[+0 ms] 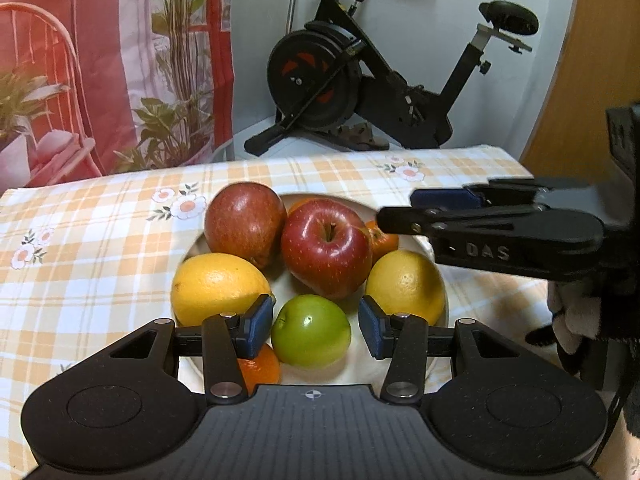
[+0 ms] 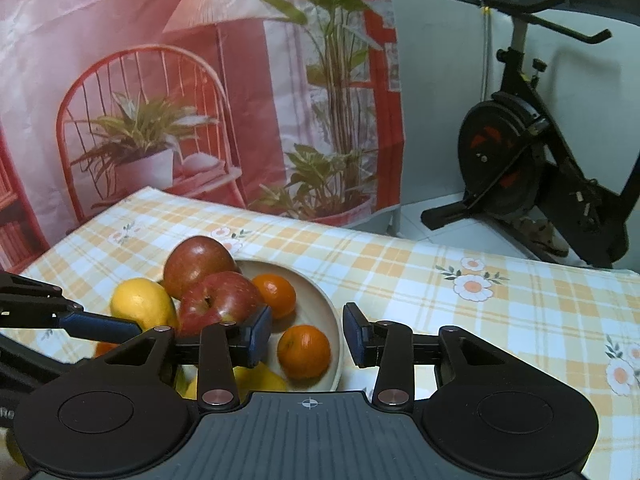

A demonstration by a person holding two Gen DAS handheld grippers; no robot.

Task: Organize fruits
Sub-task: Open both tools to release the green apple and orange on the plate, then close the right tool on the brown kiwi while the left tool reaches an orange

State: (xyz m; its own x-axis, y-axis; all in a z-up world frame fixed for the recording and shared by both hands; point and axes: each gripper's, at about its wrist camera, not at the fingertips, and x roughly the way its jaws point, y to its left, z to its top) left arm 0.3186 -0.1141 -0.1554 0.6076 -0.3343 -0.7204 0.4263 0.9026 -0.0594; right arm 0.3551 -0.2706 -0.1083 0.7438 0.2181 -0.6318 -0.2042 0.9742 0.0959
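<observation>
Currently itemised: left tool (image 1: 316,322) parted, pads flanking but not pressing green apple (image 1: 311,330) in bowl (image 1: 438,276) on counter (image 1: 100,240); right tool (image 2: 307,334) parted, empty above tangerine (image 2: 304,351); step: picking; next likely needs closing on apple

A black exercise bike (image 1: 360,80) (beside a printed backdrop (image 2: 200,80)) stands behind.

Both the left tool (image 1: 316,326) and right tool (image 2: 307,334) stand parted, pitched downward, gripping nothing.
</observation>
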